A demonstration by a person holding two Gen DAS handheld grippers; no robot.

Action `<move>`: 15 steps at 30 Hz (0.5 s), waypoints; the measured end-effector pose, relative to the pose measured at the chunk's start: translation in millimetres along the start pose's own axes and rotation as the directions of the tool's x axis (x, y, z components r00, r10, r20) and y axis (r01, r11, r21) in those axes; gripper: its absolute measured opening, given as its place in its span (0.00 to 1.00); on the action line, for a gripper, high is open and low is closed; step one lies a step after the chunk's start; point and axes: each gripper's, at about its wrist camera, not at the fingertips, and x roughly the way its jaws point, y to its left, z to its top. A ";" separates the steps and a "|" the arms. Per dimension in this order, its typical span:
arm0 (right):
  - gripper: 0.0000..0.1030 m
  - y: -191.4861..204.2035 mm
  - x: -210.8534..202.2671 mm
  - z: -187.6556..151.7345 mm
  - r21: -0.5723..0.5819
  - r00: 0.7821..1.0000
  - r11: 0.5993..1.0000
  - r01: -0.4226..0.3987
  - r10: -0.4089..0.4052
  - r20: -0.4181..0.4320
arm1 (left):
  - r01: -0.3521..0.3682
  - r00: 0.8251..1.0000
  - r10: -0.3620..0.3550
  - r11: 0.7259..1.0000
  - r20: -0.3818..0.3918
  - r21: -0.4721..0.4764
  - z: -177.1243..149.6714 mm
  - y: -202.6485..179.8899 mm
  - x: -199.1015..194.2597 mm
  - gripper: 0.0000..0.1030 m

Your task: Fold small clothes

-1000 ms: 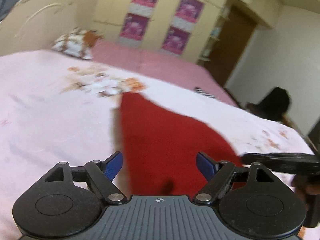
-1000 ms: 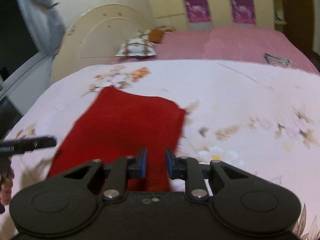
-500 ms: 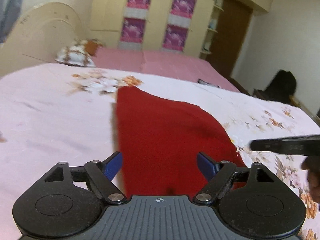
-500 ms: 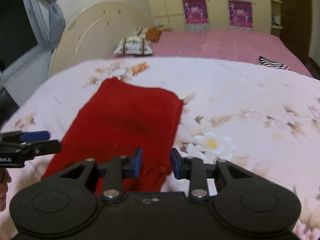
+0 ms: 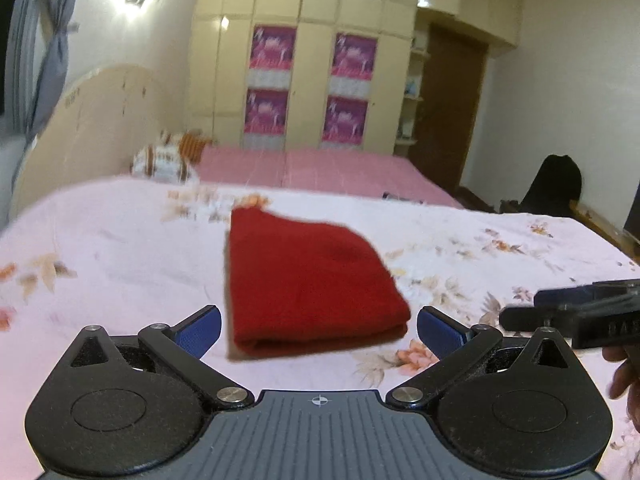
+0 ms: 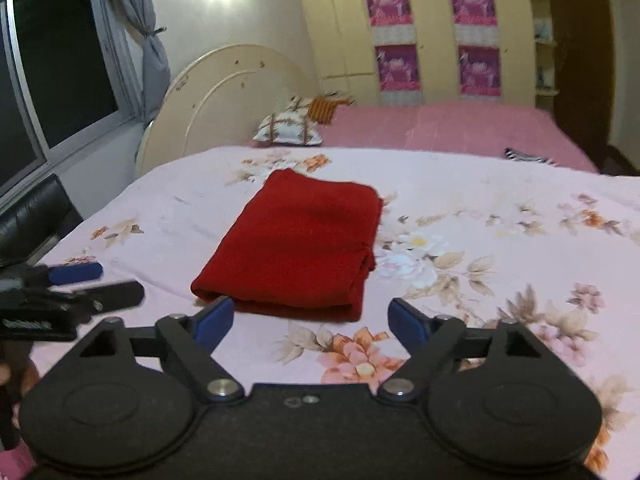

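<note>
Right gripper (image 6: pixel 310 318) has let go and backed off, both grippers empty and spread, left gripper (image 5: pixel 319 330) too; red cloth (image 6: pixel 296 240) lies folded on bed (image 6: pixel 500 240), fold looks done, next likely another garment.

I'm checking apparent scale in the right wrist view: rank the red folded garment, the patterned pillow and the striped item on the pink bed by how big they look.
1. red folded garment
2. patterned pillow
3. striped item

The pillow and striped item lie farther away, so true sizes are unsure.

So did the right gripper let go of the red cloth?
Yes. The right gripper was shut on the red cloth; now it is open and pulled back, the cloth lying folded on the bedsheet.
</note>
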 end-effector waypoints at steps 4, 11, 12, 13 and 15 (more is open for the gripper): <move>0.84 9.1 -24.7 -7.9 -0.021 1.000 1.000 0.007 -0.007 0.022 | -0.013 1.000 0.013 1.000 0.007 -0.016 -0.1 -7.2 -24.1 1.00; 0.84 21.6 -54.1 -25.9 -0.035 0.994 0.996 0.079 -0.076 0.079 | 0.003 1.000 -0.002 1.000 0.009 -0.015 -17.8 -29.7 -58.5 1.00; 0.84 22.3 -57.8 -29.4 -0.037 0.994 0.996 0.080 -0.077 0.083 | 0.002 1.000 -0.002 1.000 0.011 -0.019 -19.6 -30.9 -61.6 1.00; 0.84 21.8 -60.3 -31.9 -0.036 0.993 0.996 0.082 -0.078 0.083 | 0.006 1.000 -0.006 1.000 0.010 -0.023 -20.8 -31.7 -64.1 1.00; 0.84 19.5 -64.2 -34.1 -0.026 0.992 0.996 0.088 -0.085 0.088 | 0.008 1.000 -0.007 1.000 0.009 -0.023 -23.1 -34.1 -67.3 1.00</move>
